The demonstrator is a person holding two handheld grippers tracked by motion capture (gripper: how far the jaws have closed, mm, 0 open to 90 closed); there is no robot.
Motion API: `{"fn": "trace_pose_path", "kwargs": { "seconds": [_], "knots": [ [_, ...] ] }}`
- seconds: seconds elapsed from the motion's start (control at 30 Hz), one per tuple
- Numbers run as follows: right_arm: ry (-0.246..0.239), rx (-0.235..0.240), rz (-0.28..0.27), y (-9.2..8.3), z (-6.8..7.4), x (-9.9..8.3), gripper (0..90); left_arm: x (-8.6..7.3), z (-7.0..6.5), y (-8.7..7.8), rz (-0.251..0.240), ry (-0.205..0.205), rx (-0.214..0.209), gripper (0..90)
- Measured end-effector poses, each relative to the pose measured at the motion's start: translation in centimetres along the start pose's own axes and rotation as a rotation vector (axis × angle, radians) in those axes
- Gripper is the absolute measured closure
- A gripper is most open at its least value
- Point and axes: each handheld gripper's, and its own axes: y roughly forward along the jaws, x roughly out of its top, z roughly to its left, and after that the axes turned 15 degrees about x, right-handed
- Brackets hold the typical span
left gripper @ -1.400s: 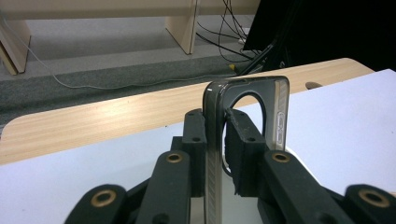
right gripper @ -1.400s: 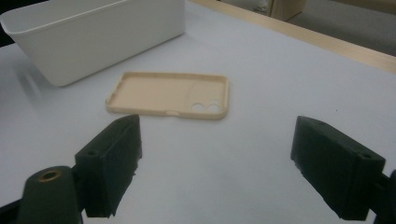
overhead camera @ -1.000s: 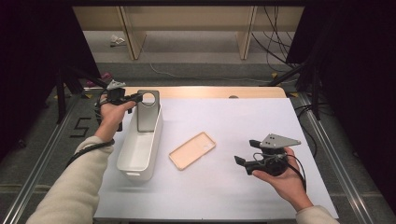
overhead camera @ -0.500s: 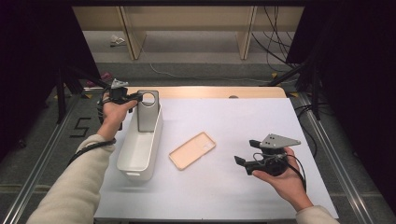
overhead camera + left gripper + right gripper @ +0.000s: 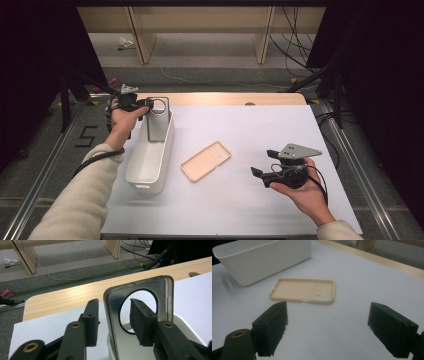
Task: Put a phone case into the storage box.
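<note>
As the left gripper (image 5: 113, 322) had just been spreading, its pads clear of the grey phone case (image 5: 140, 315), that case stood upright in the white bin (image 5: 150, 160); thin, light and slippery-looking, best pinched by its rim.

- The grey phone case with a large round cutout (image 5: 140, 312) looks like semi-glossy plastic, smooth, with a faint sheen along its rim.
- The white oblong plastic bin (image 5: 150, 155) has a smooth, matt-to-satin finish.
- The beige phone case with 2 small round holes (image 5: 303, 290) looks like matt, soft-looking plastic, smooth.
- The white table cover (image 5: 250, 135) is matt and even.
- The light wooden table edge (image 5: 62, 300) shows grain and a mild gloss.
- The black jaw pads of the left gripper (image 5: 116, 322) look like matt, slightly rough plastic with brass-coloured metal rivets.
</note>
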Motion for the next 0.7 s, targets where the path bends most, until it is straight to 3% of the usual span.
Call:
{"fn": "trace_pose_path", "kwargs": {
  "seconds": [0.2,0.23,0.37,0.43,0.5,0.63,0.7],
  "knots": [
    [0.0,-0.002,0.002,0.0,0.0,0.0,16.8,0.1,-0.1,-0.8,-0.007,-0.043,-0.013,41.0],
    [0.0,-0.002,0.002,0.0,0.0,0.0,16.8,0.1,-0.2,-1.1,0.001,-0.05,-0.013,31.1],
    [0.001,-0.002,0.002,0.1,0.0,0.0,16.5,-0.1,-0.6,-2.9,0.004,-0.037,-0.04,14.1],
    [0.001,-0.002,0.003,0.1,0.0,0.0,16.5,-0.2,-0.6,-3.4,-0.001,-0.028,-0.045,12.7],
    [-0.002,-0.002,0.002,0.1,0.0,0.0,16.5,-0.7,-1.0,-4.9,-0.018,-0.025,-0.055,3.8],
    [0.0,-0.005,0.005,0.2,0.0,0.0,16.3,-1.3,-1.5,-6.6,-0.041,-0.013,-0.074,0.9],
    [0.002,-0.006,0.007,0.3,0.0,0.0,16.3,-1.9,-1.9,-7.7,-0.059,-0.015,-0.104,0.4]
  ]
}}
